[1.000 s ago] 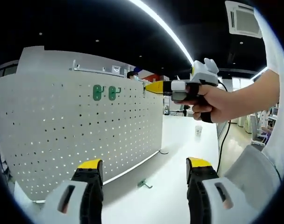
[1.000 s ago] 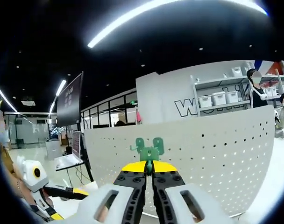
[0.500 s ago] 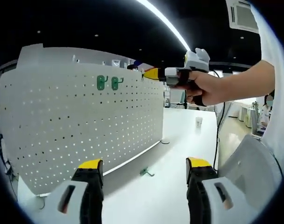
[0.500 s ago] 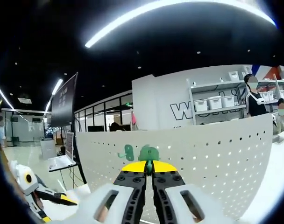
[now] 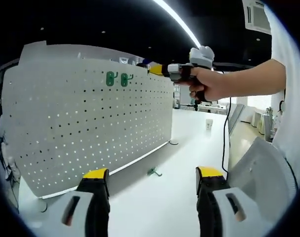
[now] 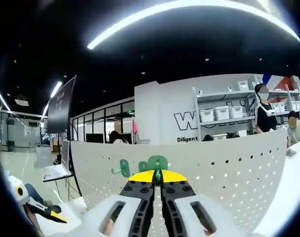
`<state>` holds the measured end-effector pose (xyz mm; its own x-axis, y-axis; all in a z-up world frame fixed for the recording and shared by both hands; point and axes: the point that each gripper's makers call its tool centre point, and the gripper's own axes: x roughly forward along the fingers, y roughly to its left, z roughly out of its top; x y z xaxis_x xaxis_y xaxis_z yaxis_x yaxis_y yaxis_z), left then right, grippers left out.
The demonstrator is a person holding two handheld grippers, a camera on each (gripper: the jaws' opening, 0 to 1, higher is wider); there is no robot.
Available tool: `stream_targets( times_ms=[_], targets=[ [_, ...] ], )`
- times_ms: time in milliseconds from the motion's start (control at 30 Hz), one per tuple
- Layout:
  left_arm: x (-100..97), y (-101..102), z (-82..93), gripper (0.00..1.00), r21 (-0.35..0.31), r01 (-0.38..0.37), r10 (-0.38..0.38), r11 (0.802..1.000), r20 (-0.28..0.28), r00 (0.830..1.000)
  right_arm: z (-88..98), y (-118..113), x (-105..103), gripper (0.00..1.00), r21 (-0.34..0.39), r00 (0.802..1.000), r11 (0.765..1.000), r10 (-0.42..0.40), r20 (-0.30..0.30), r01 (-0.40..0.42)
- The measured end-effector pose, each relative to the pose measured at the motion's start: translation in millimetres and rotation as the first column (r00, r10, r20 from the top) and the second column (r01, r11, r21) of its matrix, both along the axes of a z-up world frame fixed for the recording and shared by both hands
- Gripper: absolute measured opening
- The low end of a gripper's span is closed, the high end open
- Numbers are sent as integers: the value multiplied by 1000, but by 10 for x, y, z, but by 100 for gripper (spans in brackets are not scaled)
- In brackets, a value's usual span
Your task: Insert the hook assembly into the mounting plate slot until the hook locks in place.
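Two green hooks (image 5: 116, 79) sit on the pegboard (image 5: 91, 128) near its top edge; right gripper (image 6: 157, 177) pinches a third hook (image 6: 157, 163) there. Left gripper (image 5: 152, 178) spread, idle. Risk: tabs miss holes, hook drops; another hook (image 5: 153, 172) lies on table (image 5: 160, 207)

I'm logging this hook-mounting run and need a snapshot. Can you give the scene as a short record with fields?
board: white pegboard, upright on a white table
mounted: two green hooks near its top edge
spare: green hook on table by the board's foot
right gripper: jaws shut on a green hook piece, near the board's top
left gripper: jaws open, holding nothing, low over the table
background: shelving with bins
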<state>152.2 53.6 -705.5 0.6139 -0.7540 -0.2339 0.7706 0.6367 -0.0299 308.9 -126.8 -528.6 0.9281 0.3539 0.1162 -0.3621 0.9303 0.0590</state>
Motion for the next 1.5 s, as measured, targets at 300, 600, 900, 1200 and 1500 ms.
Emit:
stream_targets(
  times_ms=[300, 600, 900, 1200, 1500],
  targets=[
    [-84, 81, -94, 73, 19, 11, -10, 1000, -26, 1000, 7, -5, 94, 1, -5, 1000, 1000, -22, 6, 22],
    [-153, 135, -188, 72, 33, 21, -19, 999, -49, 999, -13, -2, 182, 1, -5, 999, 999, -40, 11, 40],
    [-194, 169, -268, 71, 39, 18, -15, 999, -68, 998, -39, 19, 263, 1, 5, 999, 999, -45, 5, 45],
    [-199, 229, -295, 71, 41, 2, 1, 999, -79, 997, -85, 31, 321, 1, 11, 999, 999, -49, 0, 49],
    [-203, 240, -319, 70, 38, -4, 7, 999, -89, 996, -132, 48, 387, 1, -17, 998, 998, -56, 2, 56]
  ],
)
